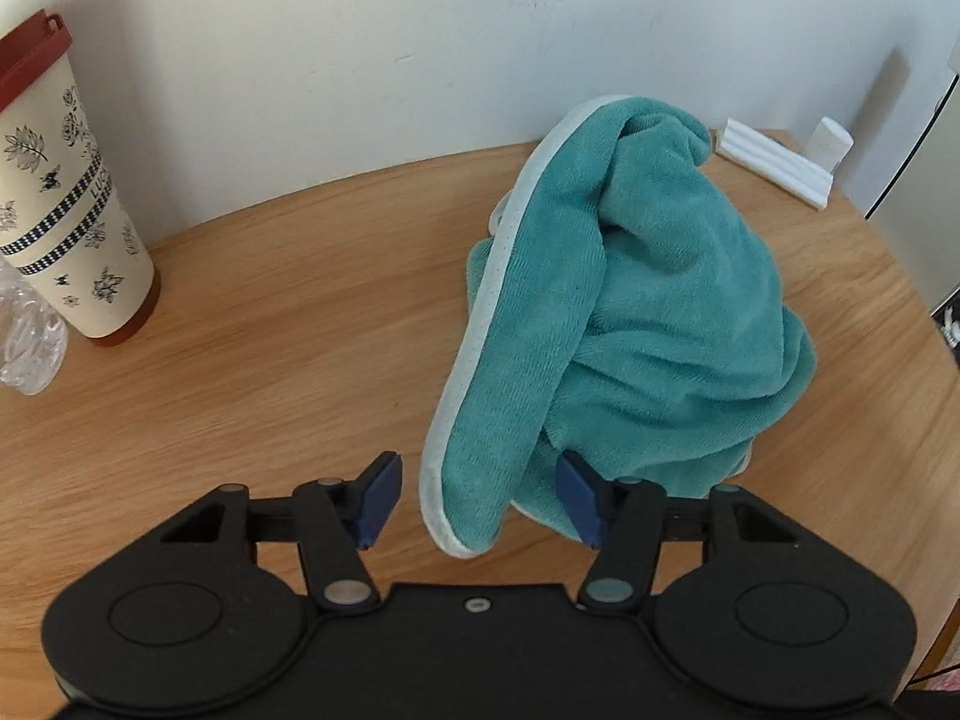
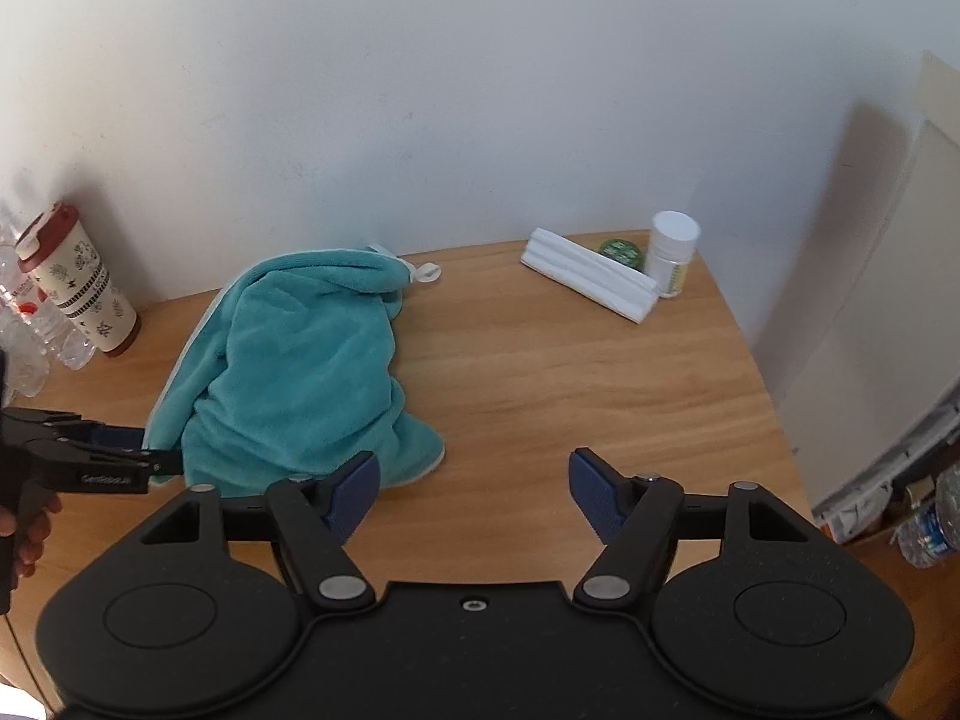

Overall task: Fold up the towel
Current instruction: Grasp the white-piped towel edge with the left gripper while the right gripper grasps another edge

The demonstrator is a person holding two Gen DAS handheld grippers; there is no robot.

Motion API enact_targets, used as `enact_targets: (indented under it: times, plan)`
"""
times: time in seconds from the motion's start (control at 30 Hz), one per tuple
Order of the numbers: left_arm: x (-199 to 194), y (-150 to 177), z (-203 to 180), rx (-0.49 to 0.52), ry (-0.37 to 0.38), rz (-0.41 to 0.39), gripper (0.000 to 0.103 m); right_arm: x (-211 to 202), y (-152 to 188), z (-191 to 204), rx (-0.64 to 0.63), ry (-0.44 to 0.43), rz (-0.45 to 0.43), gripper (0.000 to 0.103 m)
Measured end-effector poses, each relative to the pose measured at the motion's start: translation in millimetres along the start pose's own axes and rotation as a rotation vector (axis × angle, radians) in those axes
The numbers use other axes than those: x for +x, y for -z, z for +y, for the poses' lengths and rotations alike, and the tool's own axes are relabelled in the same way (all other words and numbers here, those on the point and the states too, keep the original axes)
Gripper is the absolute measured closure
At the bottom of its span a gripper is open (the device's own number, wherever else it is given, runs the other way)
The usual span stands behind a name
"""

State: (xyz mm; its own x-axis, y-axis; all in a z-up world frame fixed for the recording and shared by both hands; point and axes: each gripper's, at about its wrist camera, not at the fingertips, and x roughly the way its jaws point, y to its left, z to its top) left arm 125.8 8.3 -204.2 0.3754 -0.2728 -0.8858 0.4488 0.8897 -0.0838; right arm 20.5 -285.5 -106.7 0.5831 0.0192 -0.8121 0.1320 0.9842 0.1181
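A crumpled teal towel (image 1: pixel 636 324) with a pale trimmed edge lies heaped on the wooden table (image 1: pixel 270 324). My left gripper (image 1: pixel 480 498) is open, and the towel's near trimmed fold lies between its blue pads without being pinched. In the right wrist view the towel (image 2: pixel 300 372) sits left of centre, with the left gripper (image 2: pixel 153 450) at its near-left corner, held by a hand (image 2: pixel 24 528). My right gripper (image 2: pixel 474 492) is open over bare table; its left pad (image 2: pixel 354 492) is just in front of the towel's near-right corner.
A floral cup with a red lid (image 2: pixel 78 282) and clear plastic bottles (image 2: pixel 36 330) stand at the far left. A white ridged strip (image 2: pixel 588 279), a green tin (image 2: pixel 621 252) and a white jar (image 2: pixel 672 252) sit at the far right. The wall is close behind.
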Motion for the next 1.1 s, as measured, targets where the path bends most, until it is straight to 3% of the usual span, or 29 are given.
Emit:
enact_targets:
  times: [0.2,0.27,0.33,0.37,0.43,0.8,1.1]
  plan:
    - [3.0,1.1,1.4,0.002,0.009,-0.011,0.056,49.0,-27.9,-9.1,-0.034,0.005,-0.039,0.038]
    - [1.8,-0.3,3.3,-0.006,0.028,-0.009,0.062,65.3,-37.8,-10.7,-0.073,0.017,-0.053,0.048]
    - [1.0,-1.9,3.7,-0.002,0.037,-0.009,0.063,78.3,-46.9,-9.6,-0.114,0.011,-0.054,0.05]
    - [0.7,-2.7,3.8,0.002,0.041,-0.009,0.065,86.3,-52.4,-7.6,-0.138,-0.006,-0.048,0.057]
    - [0.0,-4.2,4.0,0.008,0.049,-0.008,0.08,100.4,-61.2,-3.5,-0.183,-0.05,-0.032,0.074]
    - [-5.3,-12.4,6.8,0.029,0.09,-0.01,0.091,163.8,-84.3,19.1,-0.503,-0.105,-0.031,0.07]
    - [-6.0,-11.2,12.7,0.026,0.087,0.005,0.093,184.5,-90.1,28.3,-0.685,-0.266,-0.067,0.068]
